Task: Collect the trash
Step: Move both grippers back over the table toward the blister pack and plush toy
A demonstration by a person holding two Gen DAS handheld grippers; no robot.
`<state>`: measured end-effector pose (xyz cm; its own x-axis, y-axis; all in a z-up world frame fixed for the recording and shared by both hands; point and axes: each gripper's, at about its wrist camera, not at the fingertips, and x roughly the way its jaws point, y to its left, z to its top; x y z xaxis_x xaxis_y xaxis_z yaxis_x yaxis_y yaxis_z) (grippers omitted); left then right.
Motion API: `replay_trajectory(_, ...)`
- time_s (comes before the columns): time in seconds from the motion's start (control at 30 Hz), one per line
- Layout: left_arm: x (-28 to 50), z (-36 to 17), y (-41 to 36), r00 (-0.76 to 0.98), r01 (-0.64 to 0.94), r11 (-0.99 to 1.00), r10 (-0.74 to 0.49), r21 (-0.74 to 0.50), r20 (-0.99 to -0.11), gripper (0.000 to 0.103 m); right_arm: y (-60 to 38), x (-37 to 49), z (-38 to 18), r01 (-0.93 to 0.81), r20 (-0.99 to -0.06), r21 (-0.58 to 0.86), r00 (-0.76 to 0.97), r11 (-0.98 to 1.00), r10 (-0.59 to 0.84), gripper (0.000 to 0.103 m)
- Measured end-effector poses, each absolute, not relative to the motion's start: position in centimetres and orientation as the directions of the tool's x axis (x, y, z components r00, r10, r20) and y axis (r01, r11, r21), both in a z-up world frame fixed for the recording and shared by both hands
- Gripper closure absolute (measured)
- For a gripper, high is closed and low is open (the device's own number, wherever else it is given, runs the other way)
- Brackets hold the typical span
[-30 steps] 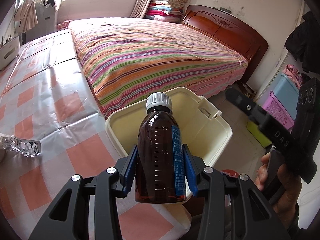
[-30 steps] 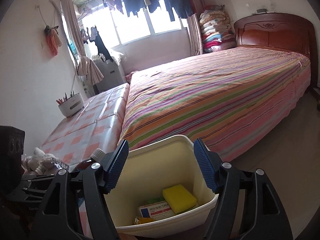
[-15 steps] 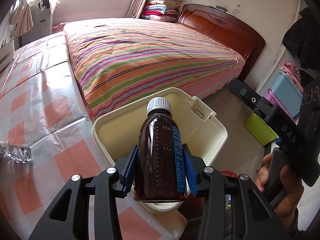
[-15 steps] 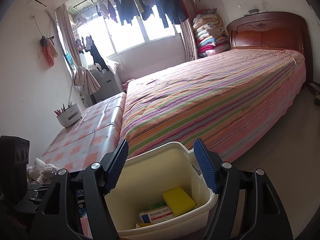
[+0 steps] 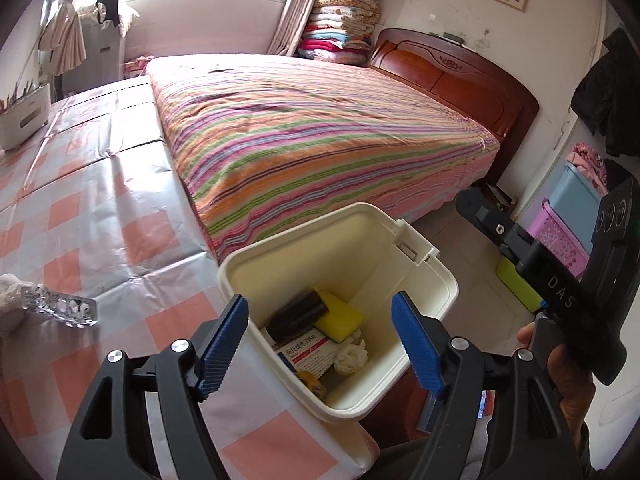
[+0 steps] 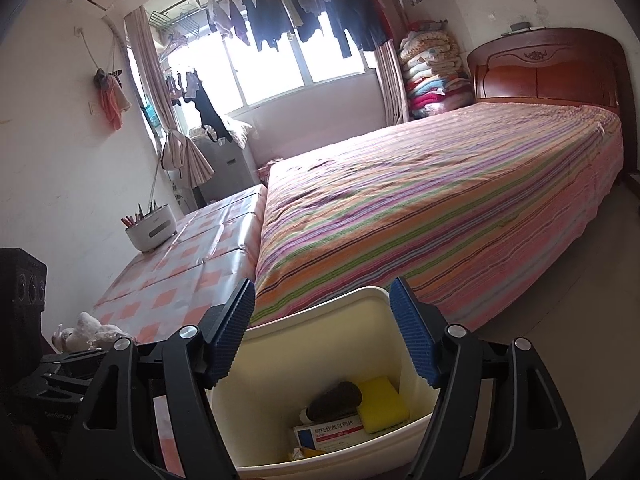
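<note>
A cream plastic bin (image 5: 436, 276) stands at the table's near right corner. The brown medicine bottle (image 5: 298, 315) lies inside it on a yellow sponge (image 5: 340, 316), a pill box (image 5: 310, 354) and a crumpled tissue (image 5: 352, 356). My left gripper (image 5: 320, 344) is open and empty above the bin's near rim. My right gripper (image 6: 322, 334) is open and empty over the same bin (image 6: 280, 364), where the bottle (image 6: 334, 400), sponge (image 6: 382, 404) and pill box (image 6: 334, 434) show. A blister pack (image 5: 62, 310) lies on the table to the left.
The checked tablecloth (image 5: 100, 216) covers the table beside a striped bed (image 5: 320, 132). A white pen holder (image 6: 152, 228) stands at the table's far end. Crumpled tissues (image 6: 86, 332) lie at the table's left. Coloured storage baskets (image 5: 560, 240) stand on the floor at right.
My left gripper opened and let go of the brown bottle, which dropped into the bin and now lies on the trash there. The right gripper stayed open over the bin.
</note>
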<state>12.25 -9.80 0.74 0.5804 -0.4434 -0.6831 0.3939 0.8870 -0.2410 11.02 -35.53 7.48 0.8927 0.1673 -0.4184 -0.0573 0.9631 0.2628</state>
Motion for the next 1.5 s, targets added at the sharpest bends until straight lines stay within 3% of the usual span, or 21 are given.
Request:
replay_trajectory(1.0, 11.1, 0.5, 10.1, 0.696, -0.002, 0.969, -0.177, -0.249, -0.696, 0.031, -15.6, 14.9, 5.4, -0.481, -0.538, 0.182, 0.682, 0.858, 0.496, 0.028)
replay_trajectory(1.5, 7.4, -0.5, 21.7, 0.715, -0.251, 0.916, -0.042, -0.312, -0.698, 0.031, -6.8, 15.6, 2.3, -0.636, -0.654, 0.135, 0.519, 0.760, 0.551, 0.028)
